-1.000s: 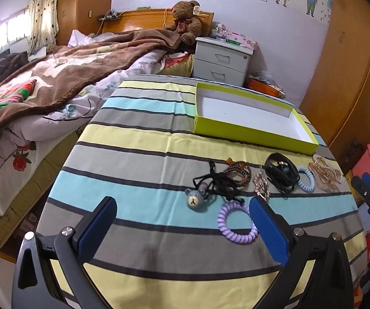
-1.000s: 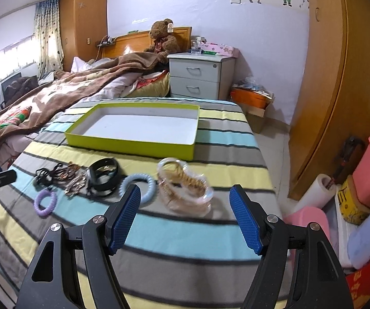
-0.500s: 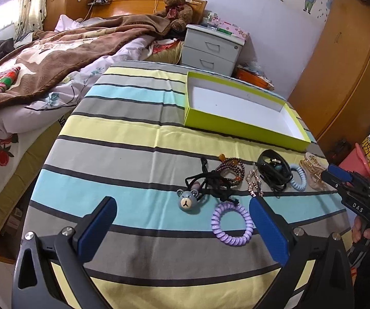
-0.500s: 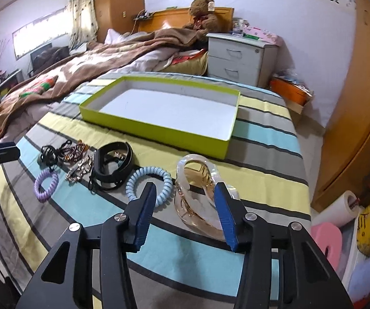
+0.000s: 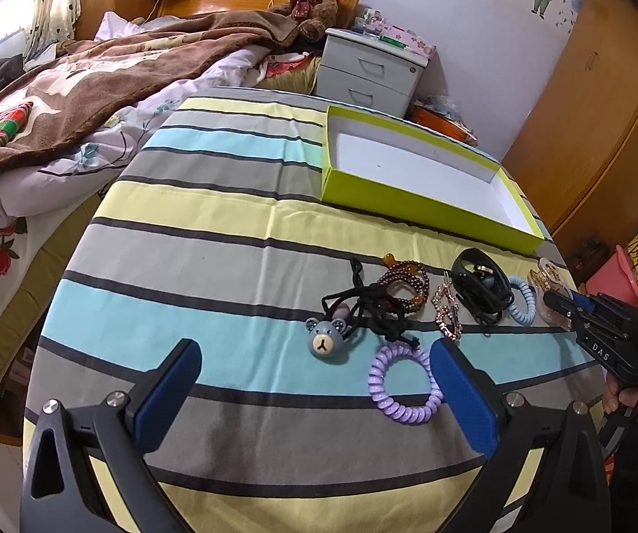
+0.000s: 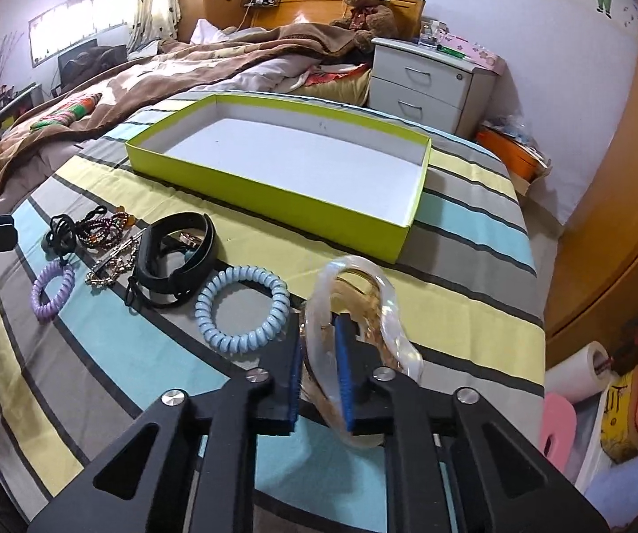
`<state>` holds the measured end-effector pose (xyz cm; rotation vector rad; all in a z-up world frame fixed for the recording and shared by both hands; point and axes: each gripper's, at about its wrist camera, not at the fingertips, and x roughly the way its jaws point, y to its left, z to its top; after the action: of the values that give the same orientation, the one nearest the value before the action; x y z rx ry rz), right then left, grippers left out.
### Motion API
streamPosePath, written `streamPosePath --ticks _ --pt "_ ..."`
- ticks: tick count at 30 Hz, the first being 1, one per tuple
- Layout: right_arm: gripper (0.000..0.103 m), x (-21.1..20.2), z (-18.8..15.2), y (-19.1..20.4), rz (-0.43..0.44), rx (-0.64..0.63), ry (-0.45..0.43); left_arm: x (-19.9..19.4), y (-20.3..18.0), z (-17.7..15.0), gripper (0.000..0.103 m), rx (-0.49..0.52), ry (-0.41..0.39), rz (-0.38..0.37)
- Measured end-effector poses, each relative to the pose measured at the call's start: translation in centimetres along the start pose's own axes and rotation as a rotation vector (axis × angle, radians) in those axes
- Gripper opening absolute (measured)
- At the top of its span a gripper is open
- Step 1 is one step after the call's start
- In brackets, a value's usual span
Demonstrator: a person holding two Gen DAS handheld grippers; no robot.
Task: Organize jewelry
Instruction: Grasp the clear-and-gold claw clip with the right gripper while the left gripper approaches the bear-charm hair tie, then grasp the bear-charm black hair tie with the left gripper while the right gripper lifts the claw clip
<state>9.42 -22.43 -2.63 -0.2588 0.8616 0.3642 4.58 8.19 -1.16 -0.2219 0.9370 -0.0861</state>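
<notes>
My right gripper [image 6: 317,371] is shut on the near rim of a clear bangle [image 6: 390,306] with a gold chain inside; it also shows in the left wrist view [image 5: 549,275] at the table's right end. An empty lime-green box [image 6: 274,202] lies beyond it. A light blue coil band [image 6: 242,308], a black strap band [image 6: 177,262], a rhinestone clip [image 6: 112,268], dark beads [image 6: 105,228] and a purple coil band [image 6: 52,286] lie in a row to the left. My left gripper [image 5: 314,393] is open above the table, near the purple coil [image 5: 401,382] and a bear charm [image 5: 324,338].
The striped tablecloth [image 5: 212,240] covers a round table. A bed with a brown blanket [image 5: 74,84] lies left. A grey nightstand [image 5: 372,71] stands behind the box. A wooden wardrobe [image 6: 621,222] and a pink bin [image 5: 612,273] stand at the right.
My right gripper has moved down onto the clear bangle and closed on its rim. My left gripper has stayed open and has drifted slightly closer to the jewelry.
</notes>
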Motion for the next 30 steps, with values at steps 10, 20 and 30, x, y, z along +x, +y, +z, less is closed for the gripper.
streamPosePath --ticks 10,20,30 --pt "0.012 -1.6 -0.2 -1.1 0.003 0.092 -0.066 0.5 -0.5 0.3 0.103 0.026 -0.001 0.015" --pt "0.012 -4.6 -0.9 -0.7 0.028 0.166 -0.154 2.1 -1.2 0.7 0.078 0.114 0.022 0.061" --pt "0.012 -4.9 -1.2 -0.3 0.034 0.187 -0.165 3.0 -2.0 1.4 0.063 0.123 0.018 0.015"
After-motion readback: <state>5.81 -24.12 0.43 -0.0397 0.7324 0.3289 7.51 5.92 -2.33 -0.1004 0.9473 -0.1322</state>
